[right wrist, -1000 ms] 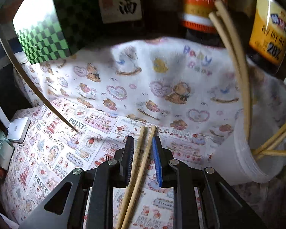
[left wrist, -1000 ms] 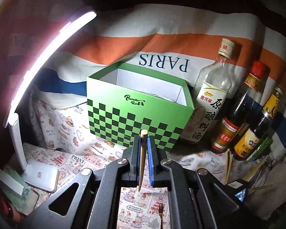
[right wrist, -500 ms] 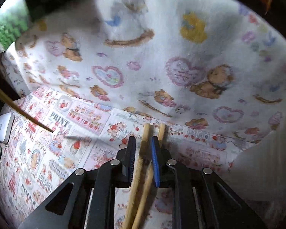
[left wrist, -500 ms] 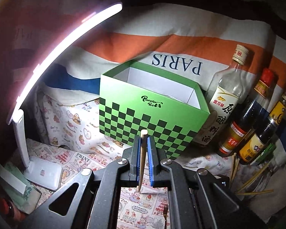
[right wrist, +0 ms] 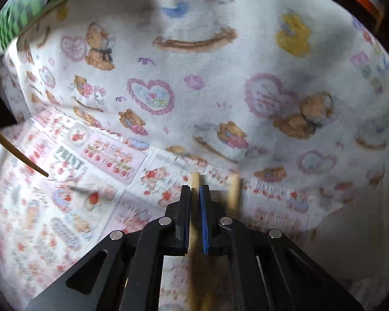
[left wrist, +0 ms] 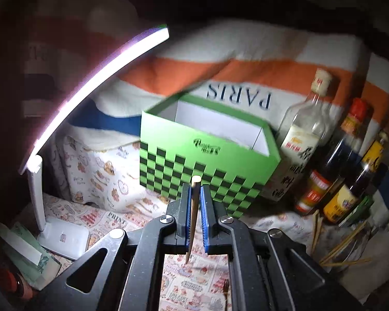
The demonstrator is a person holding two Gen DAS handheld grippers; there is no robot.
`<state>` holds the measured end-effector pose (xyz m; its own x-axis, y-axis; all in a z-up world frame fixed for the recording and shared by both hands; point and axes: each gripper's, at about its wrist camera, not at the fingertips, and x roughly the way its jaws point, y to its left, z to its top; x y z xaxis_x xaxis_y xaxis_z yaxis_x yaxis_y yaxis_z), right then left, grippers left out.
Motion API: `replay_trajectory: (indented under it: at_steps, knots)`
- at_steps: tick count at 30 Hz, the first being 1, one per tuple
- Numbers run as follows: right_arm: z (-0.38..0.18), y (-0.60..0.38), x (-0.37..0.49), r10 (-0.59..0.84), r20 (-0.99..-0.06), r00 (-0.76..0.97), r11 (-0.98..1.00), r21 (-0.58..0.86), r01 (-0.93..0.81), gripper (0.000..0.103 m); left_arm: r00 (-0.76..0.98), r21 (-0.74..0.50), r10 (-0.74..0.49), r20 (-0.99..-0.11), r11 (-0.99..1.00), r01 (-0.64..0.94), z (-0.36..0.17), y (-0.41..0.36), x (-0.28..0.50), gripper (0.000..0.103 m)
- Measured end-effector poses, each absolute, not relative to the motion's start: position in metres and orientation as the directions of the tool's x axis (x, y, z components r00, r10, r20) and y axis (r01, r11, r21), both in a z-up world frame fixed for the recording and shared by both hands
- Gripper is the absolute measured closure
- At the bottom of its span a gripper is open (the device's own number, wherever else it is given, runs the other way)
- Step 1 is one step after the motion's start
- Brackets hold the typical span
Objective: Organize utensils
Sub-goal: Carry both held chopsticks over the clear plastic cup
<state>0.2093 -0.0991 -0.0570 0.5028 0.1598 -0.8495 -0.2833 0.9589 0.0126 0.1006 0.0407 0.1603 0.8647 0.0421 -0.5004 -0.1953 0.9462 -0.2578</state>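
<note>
In the left wrist view my left gripper (left wrist: 194,194) is shut on a wooden chopstick (left wrist: 192,220). It stands nearly upright between the blue pads, tip down over the printed cloth. In the right wrist view my right gripper (right wrist: 195,189) points steeply down at the cloth. Its jaws are closing, pads pressing on one pale chopstick (right wrist: 194,178). A second chopstick (right wrist: 234,189) lies just outside the right finger. The left-held chopstick (right wrist: 15,153) shows at the left edge. A green checkered box (left wrist: 207,160) stands open-topped behind the left gripper.
Three sauce bottles (left wrist: 300,142) line up right of the box. A clear cup with several chopsticks (left wrist: 345,246) sits at the lower right. A lit white desk lamp (left wrist: 64,235) stands at the left. A small fork (left wrist: 225,285) lies on the printed cloth (left wrist: 111,215).
The right gripper sank closer to the cloth and closed on one of the two chopsticks; the other ended up outside its right finger. The left gripper kept hold of its chopstick.
</note>
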Motion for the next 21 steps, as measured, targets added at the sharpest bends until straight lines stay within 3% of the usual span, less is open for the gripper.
replay_trajectory:
  at_steps: [3, 12, 21]
  knots:
    - [-0.032, -0.111, 0.198, 0.227, -0.817, 0.530, 0.951, 0.068, -0.303, 0.095, 0.882, -0.278, 0.021, -0.470, 0.945, -0.171, 0.170, 0.039, 0.089, 0.097]
    - [0.086, -0.174, 0.130, 0.389, -0.589, 0.708, 0.921, 0.247, -0.301, 0.095, 0.934, -0.297, -0.067, -0.352, 0.954, -0.044, 0.190, 0.020, 0.062, 0.097]
    - [0.153, -0.268, 0.064, 0.313, -0.353, 0.882, 0.921, 0.338, -0.191, 0.095, 0.923, -0.309, -0.177, -0.342, 0.949, 0.068, 0.190, -0.009, 0.064, 0.097]
